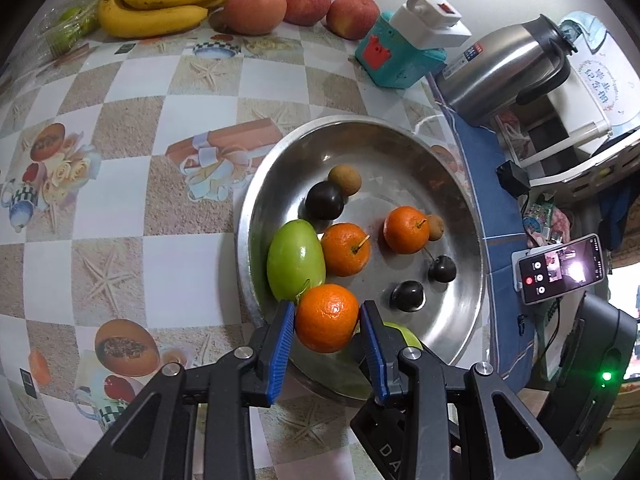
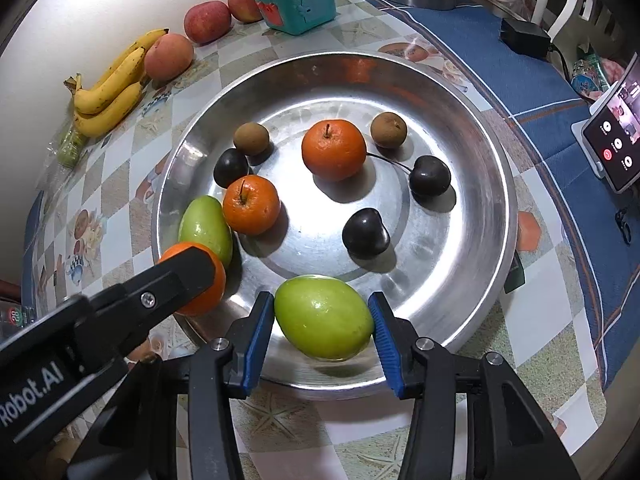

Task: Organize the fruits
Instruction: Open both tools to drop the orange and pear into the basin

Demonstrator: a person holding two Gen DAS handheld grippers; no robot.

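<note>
A wide steel basin (image 1: 460, 208) (image 2: 480, 152) holds two tangerines, dark plums, small brown fruits and a green fruit (image 1: 295, 265) (image 2: 205, 229). My left gripper (image 1: 328, 322) is shut on a third tangerine (image 1: 326, 317) (image 2: 208, 292) over the basin's near rim. My right gripper (image 2: 323, 318) is shut on a second green fruit (image 2: 323, 316) just inside the front rim; in the left wrist view only a sliver of that fruit (image 1: 408, 336) shows behind the left fingers.
Bananas (image 1: 168, 0) (image 2: 108, 88) and red apples (image 1: 306, 2) (image 2: 207, 21) lie along the far edge of the patterned tablecloth. A teal box (image 1: 394, 58) (image 2: 296, 4), a steel kettle (image 1: 504, 68) and a lit phone (image 1: 560, 274) (image 2: 616, 140) stand to the right.
</note>
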